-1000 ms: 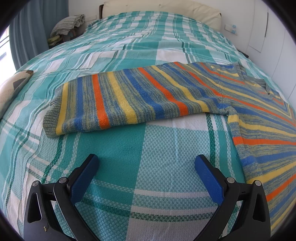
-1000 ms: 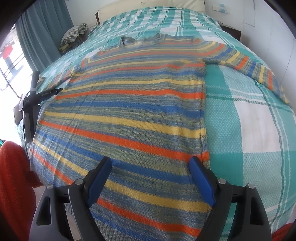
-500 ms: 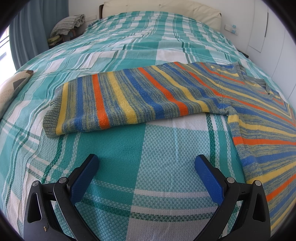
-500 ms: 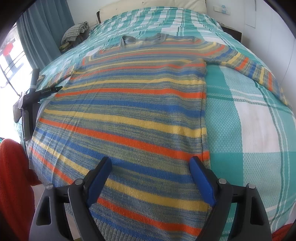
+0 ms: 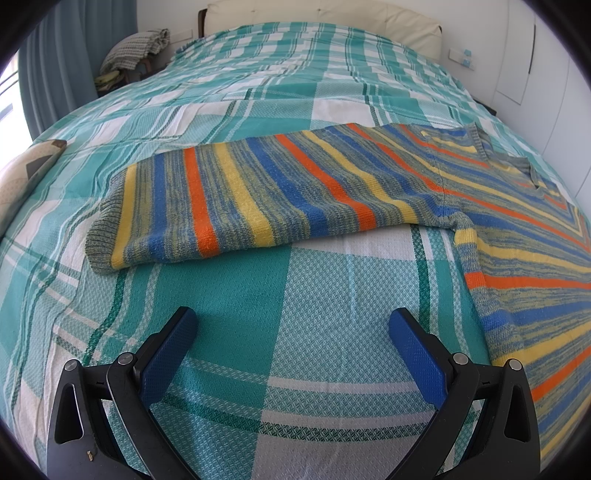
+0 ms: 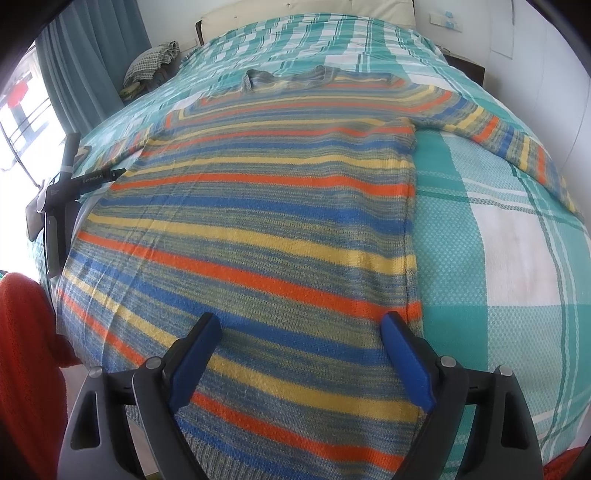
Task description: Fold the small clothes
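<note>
Covering the bed, a teal plaid bedspread point(image 5: 229, 110) carries the striped sweater point(image 6: 266, 221); both grippers' fingers point(image 5: 166, 354) spread.

Bright daylight from window point(image 6: 16, 110) at left frame edge, blown out white. Soft shadows. Strong fisheye bending, black vignette corners. Focus sharp throughout.

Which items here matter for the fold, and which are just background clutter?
Job:
striped sweater
left gripper, open
right gripper, open
bedspread, work surface

Lying about:
folded checked cloth beside the bed
headboard
curtain
</note>
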Demonstrator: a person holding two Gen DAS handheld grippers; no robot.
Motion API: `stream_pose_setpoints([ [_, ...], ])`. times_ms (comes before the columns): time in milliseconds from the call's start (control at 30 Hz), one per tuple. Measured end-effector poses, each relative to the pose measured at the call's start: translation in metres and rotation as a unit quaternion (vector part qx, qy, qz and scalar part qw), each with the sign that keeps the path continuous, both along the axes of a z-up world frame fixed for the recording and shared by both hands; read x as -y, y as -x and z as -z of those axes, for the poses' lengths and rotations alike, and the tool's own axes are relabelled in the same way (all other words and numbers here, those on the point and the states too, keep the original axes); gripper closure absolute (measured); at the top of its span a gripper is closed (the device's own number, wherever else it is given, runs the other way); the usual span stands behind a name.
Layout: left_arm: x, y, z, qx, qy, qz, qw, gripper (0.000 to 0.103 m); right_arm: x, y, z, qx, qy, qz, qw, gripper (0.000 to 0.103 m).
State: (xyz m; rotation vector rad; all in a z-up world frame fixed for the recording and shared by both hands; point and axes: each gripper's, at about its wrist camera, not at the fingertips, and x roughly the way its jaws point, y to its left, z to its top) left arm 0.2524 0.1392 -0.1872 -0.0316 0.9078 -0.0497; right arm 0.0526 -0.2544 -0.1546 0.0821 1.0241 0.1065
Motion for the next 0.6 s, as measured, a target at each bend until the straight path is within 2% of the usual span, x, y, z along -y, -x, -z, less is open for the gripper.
stream_pose_setpoints([
  [600, 0.0002, 0.0001, 0.0000, 0.000, 0.000, 0.000, 1.0000, 0.000, -0.0029, 0.0005, 0.0011, 0.001, 0.008, -0.006, 1.000, 0.011],
])
